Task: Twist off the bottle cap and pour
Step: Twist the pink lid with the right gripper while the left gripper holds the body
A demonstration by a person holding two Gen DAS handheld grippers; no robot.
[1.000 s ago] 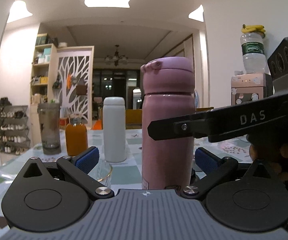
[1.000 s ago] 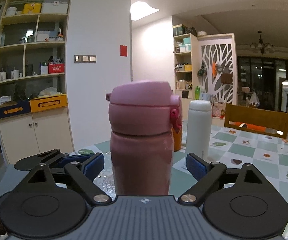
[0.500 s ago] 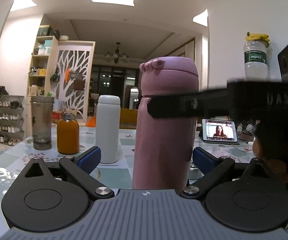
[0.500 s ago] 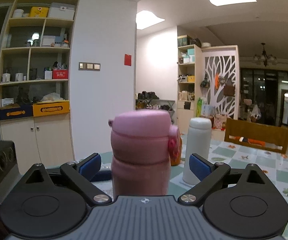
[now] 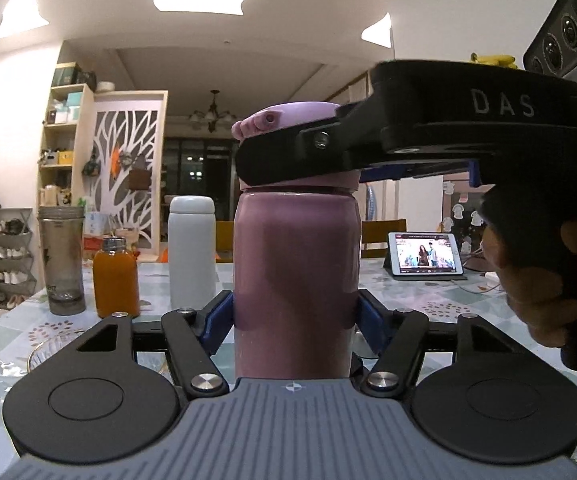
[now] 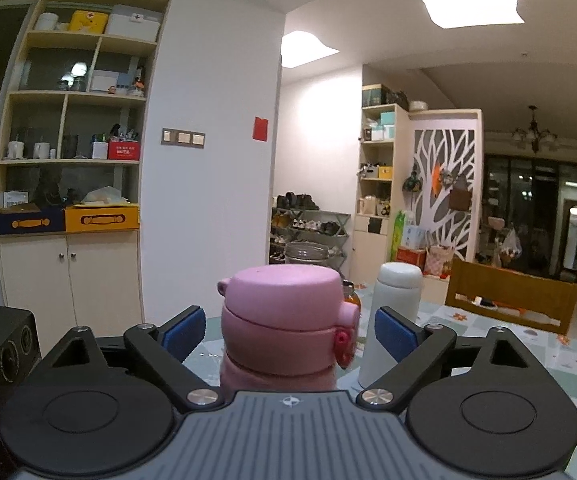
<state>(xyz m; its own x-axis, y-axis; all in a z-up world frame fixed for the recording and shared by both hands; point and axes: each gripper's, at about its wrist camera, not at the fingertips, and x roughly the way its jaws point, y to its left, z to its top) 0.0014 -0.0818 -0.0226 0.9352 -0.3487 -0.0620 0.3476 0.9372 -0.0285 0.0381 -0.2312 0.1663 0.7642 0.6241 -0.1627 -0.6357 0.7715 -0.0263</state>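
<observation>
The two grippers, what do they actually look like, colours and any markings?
Each gripper, left and right, has a ribbed grey body, black linkage arms with silver pivot screws, round black discs and blue pads. The right one's black casing reads "DAS", with lenses behind it.

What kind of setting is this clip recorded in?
Most likely a lived-in home dining area: a patterned dining table, a shoe rack by the wall, and a chandelier beyond a cut-out partition.
</observation>
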